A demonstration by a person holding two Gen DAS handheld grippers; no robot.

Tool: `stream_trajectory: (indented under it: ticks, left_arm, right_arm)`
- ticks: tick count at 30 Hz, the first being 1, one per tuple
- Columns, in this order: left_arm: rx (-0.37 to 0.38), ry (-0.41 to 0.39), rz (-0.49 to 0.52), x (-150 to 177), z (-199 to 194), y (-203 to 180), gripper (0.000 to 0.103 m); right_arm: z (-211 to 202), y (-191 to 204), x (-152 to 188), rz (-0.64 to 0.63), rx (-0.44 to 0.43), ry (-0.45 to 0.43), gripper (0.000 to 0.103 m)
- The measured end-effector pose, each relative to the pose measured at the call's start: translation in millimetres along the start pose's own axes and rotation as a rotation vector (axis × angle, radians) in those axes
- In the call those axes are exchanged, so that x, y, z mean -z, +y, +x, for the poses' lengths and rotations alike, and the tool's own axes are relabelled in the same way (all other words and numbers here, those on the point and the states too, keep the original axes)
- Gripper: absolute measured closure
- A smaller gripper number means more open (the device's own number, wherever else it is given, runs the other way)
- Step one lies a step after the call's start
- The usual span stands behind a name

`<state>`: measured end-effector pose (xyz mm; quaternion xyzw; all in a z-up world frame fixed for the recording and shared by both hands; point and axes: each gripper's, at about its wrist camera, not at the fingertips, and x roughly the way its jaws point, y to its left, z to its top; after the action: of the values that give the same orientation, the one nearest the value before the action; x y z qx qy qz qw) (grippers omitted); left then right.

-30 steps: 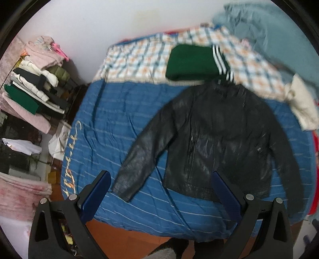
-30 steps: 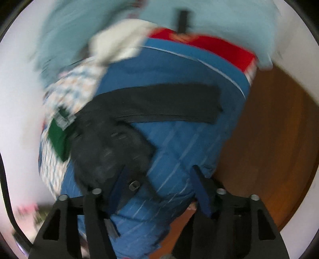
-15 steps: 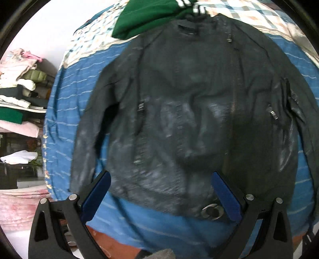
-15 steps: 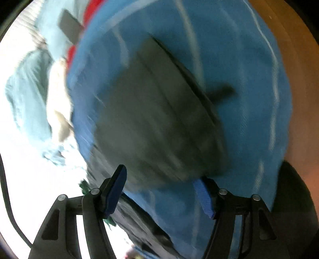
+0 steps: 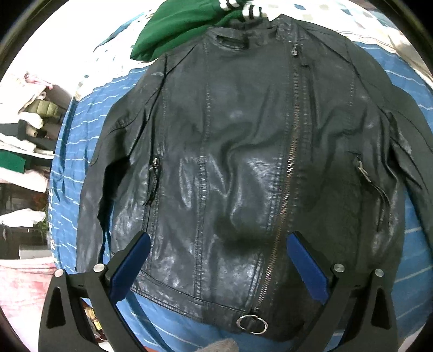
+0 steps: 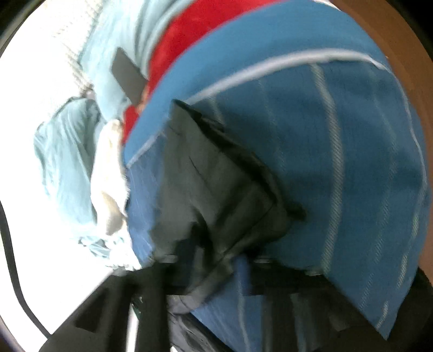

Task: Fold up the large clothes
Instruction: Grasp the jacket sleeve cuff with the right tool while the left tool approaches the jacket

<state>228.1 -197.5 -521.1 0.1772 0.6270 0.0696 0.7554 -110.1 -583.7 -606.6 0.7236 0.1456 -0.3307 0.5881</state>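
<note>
A black leather jacket (image 5: 243, 162) lies flat, front up and zipped, on a blue striped bedspread (image 5: 70, 151). My left gripper (image 5: 216, 260) is open and empty, hovering close over the jacket's lower hem, its blue pads either side of the zipper area. In the right wrist view, one black sleeve (image 6: 216, 189) of the jacket lies on the bedspread (image 6: 351, 162). My right gripper is at the bottom of that blurred view, close against the sleeve's end; its fingers are smeared and I cannot tell how the jaws stand.
A folded green garment with white stripes (image 5: 184, 24) lies beyond the collar. Stacked clothes on shelves (image 5: 24, 140) stand at the left. A red cloth (image 6: 173, 54), pale blue bedding (image 6: 62, 151) and brown floor (image 6: 411, 54) border the bed's right corner.
My left gripper has moved closer down over the jacket's front. My right gripper has swung fast toward the right sleeve's end, and its view is blurred throughout.
</note>
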Motion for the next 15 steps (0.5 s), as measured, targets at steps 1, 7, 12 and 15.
stream_trajectory:
  ticks: [1,7,12,15]
  left_arm:
    - [-0.001,0.005,-0.012,0,1,3,0.000]
    - [0.013,0.013,-0.096,0,1,31,0.000]
    - [0.023,0.026,-0.203,3,11,71,0.000]
    - [0.014,0.026,-0.267,6,23,103,0.000]
  right_arm:
    - [-8,5,-4,-0.018,0.000,-0.009,0.093]
    - [-46,78,-15,-0.209,-0.024,-0.050,0.097]
    - [-64,169,15,-0.443,-0.038,-0.043,0.097]
    - [-66,218,51,-0.593,-0.047,-0.025,0.097]
